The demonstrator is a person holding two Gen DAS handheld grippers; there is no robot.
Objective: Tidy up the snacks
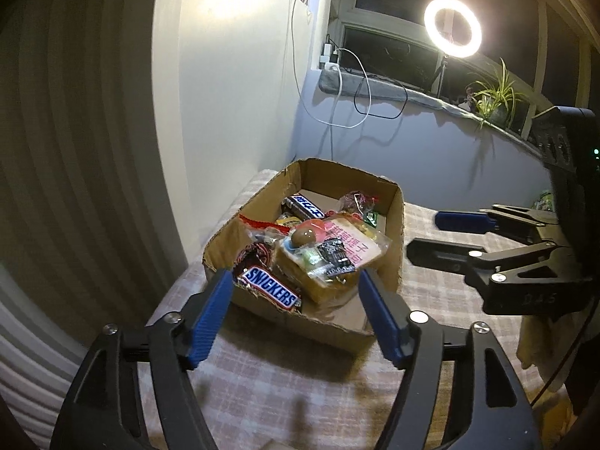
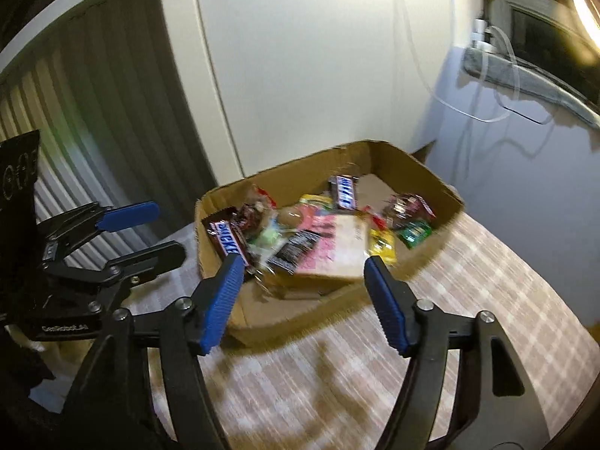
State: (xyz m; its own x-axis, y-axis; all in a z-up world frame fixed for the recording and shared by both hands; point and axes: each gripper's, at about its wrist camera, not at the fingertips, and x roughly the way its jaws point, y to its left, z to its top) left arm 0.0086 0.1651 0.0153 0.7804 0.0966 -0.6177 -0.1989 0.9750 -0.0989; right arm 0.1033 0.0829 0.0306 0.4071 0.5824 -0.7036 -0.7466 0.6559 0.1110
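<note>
An open cardboard box sits on a checked tablecloth and also shows in the right wrist view. It holds several snacks: a Snickers bar at the near left, a second bar at the back, a pink packet, a wrapped cake and small candies. The Snickers bar and pink packet also show in the right wrist view. My left gripper is open and empty, just before the box's near edge. My right gripper is open and empty, above the box's near edge; it also shows in the left wrist view.
A white wall panel stands close behind the box on the left. A windowsill with cables, a ring light and a plant runs along the back. The checked cloth stretches toward me.
</note>
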